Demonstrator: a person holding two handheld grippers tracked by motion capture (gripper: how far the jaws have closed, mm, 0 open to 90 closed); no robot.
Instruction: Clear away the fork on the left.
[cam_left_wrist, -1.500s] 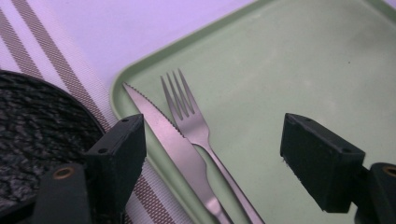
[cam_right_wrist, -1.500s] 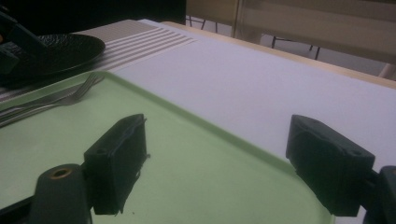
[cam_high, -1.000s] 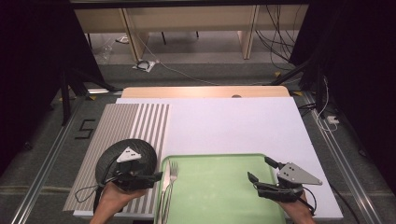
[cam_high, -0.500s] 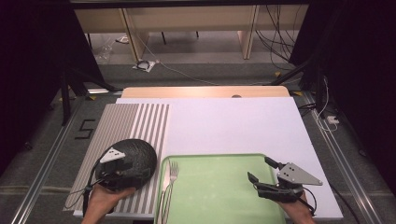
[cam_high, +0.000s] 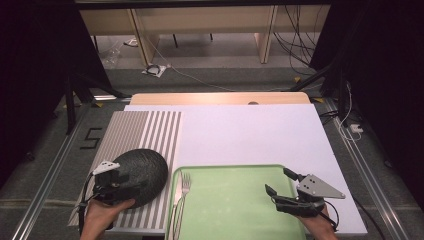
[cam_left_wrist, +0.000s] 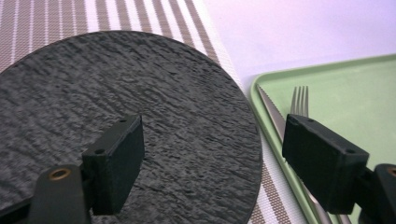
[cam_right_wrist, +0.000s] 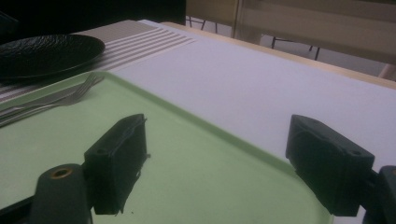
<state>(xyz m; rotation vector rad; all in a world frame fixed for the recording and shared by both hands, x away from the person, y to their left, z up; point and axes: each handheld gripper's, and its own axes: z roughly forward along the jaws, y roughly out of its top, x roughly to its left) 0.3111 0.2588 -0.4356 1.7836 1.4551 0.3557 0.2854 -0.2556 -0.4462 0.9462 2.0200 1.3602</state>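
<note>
A round black textured plate (cam_high: 142, 172) (cam_left_wrist: 140, 107) lies on the striped placemat (cam_high: 145, 132). My left gripper (cam_high: 129, 184) (cam_left_wrist: 212, 154) hovers open over the plate's near part and holds nothing. A fork (cam_high: 183, 192) (cam_left_wrist: 299, 98) and a knife (cam_high: 176, 195) (cam_left_wrist: 273, 116) lie side by side along the left edge of the green tray (cam_high: 235, 205) (cam_left_wrist: 359, 84). My right gripper (cam_high: 279, 182) (cam_right_wrist: 219, 158) is open over the tray's (cam_right_wrist: 187, 154) right part, with nothing between its jaws.
A white board (cam_high: 240, 135) covers the table behind the tray, and a wooden strip (cam_high: 220, 98) runs along its far edge. Metal rails (cam_high: 360, 155) flank the table. Cables and furniture legs lie on the floor beyond.
My left gripper has drawn back to the left, from near the fork to above the plate's near left part. The plate, the tray and the right gripper have stayed put.
</note>
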